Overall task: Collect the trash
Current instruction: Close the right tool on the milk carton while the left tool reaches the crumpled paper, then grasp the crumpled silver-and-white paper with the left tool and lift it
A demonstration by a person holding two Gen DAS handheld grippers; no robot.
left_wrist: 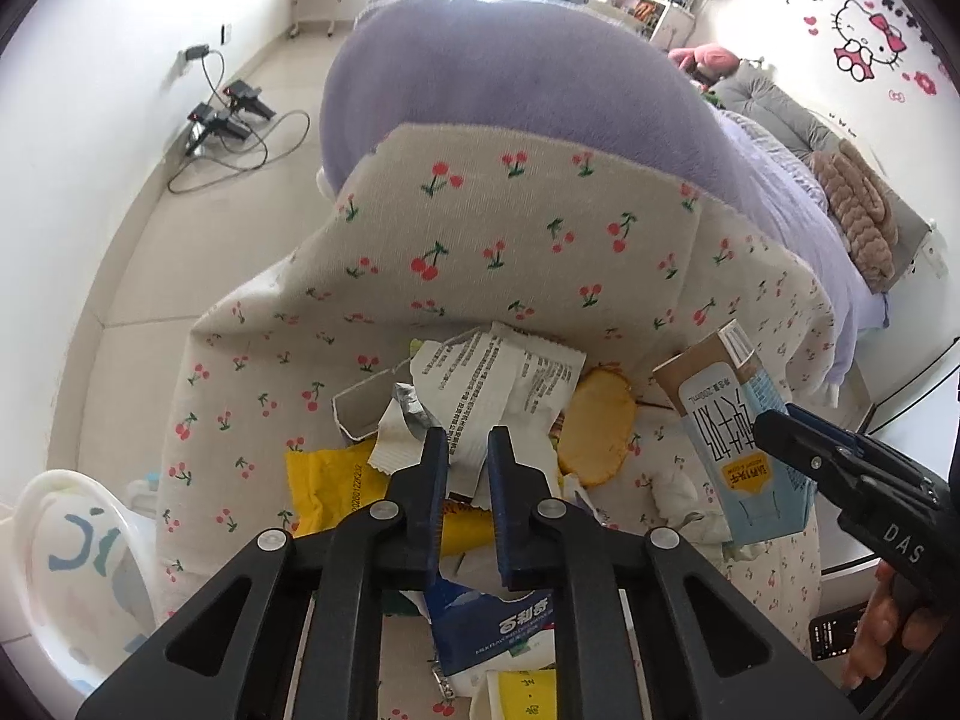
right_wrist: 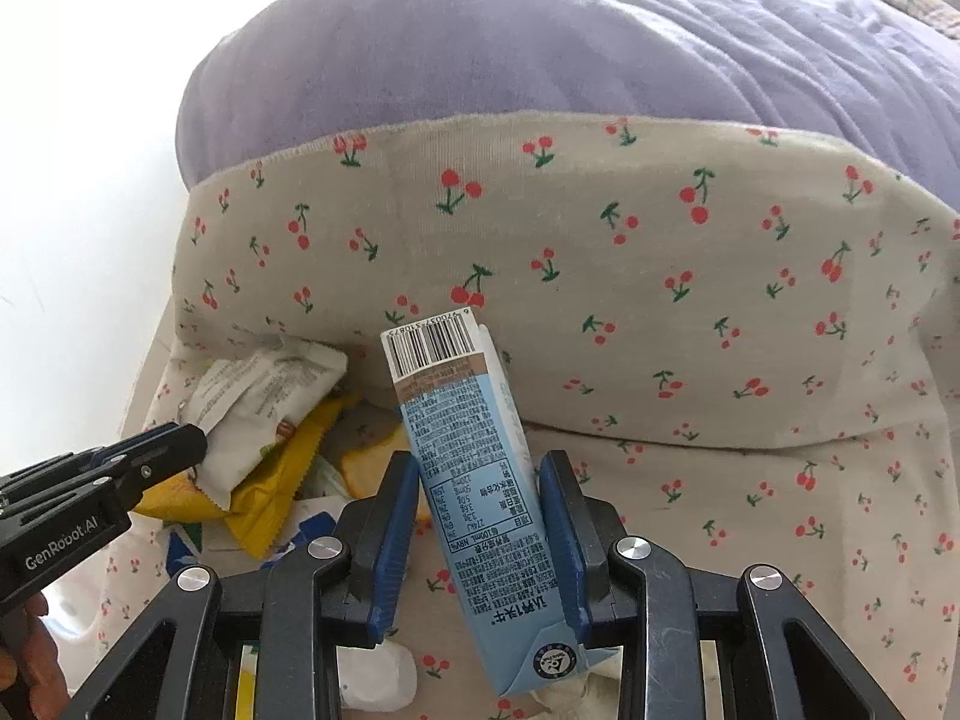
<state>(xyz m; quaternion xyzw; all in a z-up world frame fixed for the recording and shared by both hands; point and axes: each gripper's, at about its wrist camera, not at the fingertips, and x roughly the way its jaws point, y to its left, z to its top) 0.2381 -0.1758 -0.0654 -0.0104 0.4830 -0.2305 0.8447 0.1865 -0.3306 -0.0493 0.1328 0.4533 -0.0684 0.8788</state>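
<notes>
The right gripper (right_wrist: 480,474) pinches a blue milk carton (right_wrist: 480,480) between its fingers, lifted above the cherry-print cloth (right_wrist: 690,276). The left gripper (left_wrist: 468,450), fingers narrowly parted and empty, hovers over the white torn wrapper (left_wrist: 498,378) in the trash pile.

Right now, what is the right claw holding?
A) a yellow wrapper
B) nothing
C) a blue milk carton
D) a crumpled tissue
C: in the right wrist view the right claw has its blue pads pressed against both sides of the blue milk carton, barcode end pointing away.
</notes>
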